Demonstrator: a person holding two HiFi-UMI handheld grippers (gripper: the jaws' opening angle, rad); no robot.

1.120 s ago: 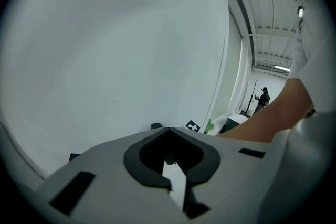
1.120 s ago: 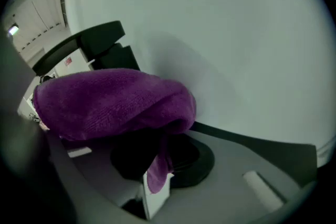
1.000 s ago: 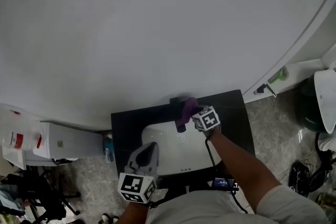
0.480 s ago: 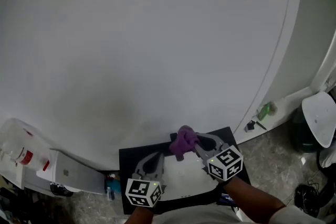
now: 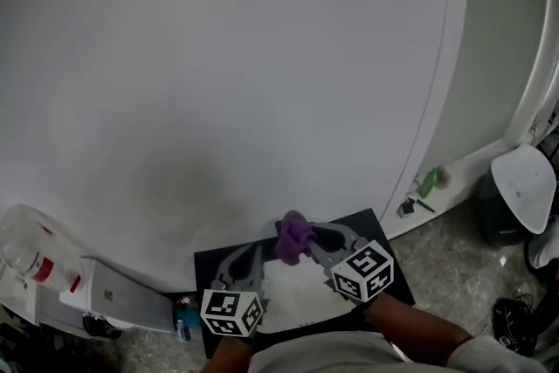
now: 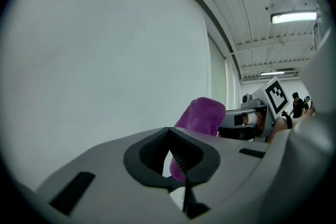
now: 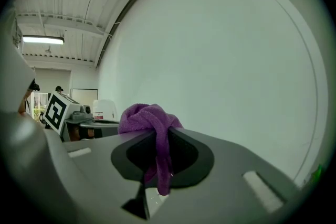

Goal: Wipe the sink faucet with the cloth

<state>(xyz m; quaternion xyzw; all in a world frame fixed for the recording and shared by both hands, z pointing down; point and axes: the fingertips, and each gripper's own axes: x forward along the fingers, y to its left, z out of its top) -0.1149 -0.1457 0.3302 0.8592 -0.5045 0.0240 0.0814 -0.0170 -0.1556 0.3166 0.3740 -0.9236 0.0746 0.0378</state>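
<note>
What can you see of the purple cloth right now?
The purple cloth is a soft, terry-looking rag bunched into a knotted wad. The right tool is shut on it: a strand hangs between the jaws, the wad bulging above them. From the head view it sits over the back edge of the black counter.

Black counter carried a white sink basin, set into its top. Speckled stone floor on the right held a white-lidded bin and dark cables.
</note>
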